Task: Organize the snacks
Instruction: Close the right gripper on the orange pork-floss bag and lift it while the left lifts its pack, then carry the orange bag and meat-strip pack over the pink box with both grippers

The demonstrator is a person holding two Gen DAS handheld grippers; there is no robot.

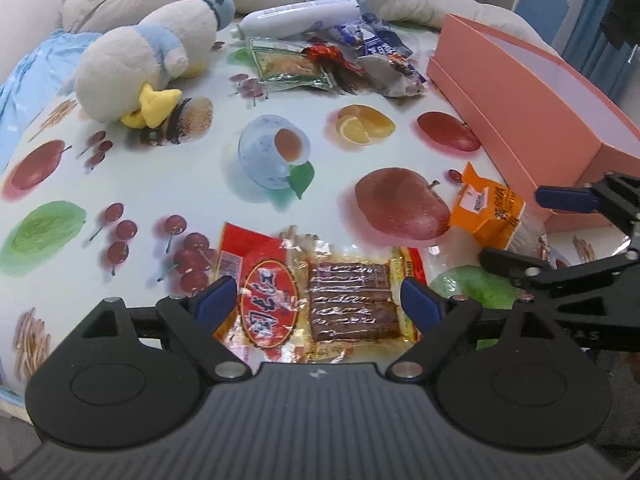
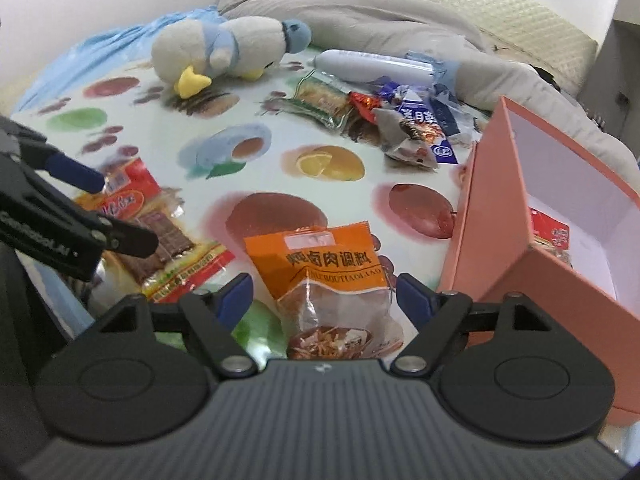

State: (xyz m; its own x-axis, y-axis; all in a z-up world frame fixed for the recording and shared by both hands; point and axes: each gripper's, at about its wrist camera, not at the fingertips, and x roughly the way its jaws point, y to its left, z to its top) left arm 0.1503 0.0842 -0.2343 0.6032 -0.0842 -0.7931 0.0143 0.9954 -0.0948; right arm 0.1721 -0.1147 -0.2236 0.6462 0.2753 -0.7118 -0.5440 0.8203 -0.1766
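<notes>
Left gripper [image 1: 318, 300]: jaws wide, straddling flat red-and-clear dried-tofu packet [image 1: 312, 300] at lower centre, long axis across the gap, pads apart from film. Right gripper [image 2: 324, 300]: jaws wide around upright-lying orange seasoning pouch [image 2: 320, 264], long axis along fingers. Open pink cardboard box [image 2: 500, 240] at right, nearer the right gripper.

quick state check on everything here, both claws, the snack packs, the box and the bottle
left claw: open, astride the red pack, pads clear
right claw: open, orange pack between the pads, untouched
red snack pack: flat on the tablecloth, sealed
orange seasoning pack: lying on the cloth, sealed
pink box: lid off, one red pack inside
white bottle: lying on its side
plush duck: toppled over
</notes>
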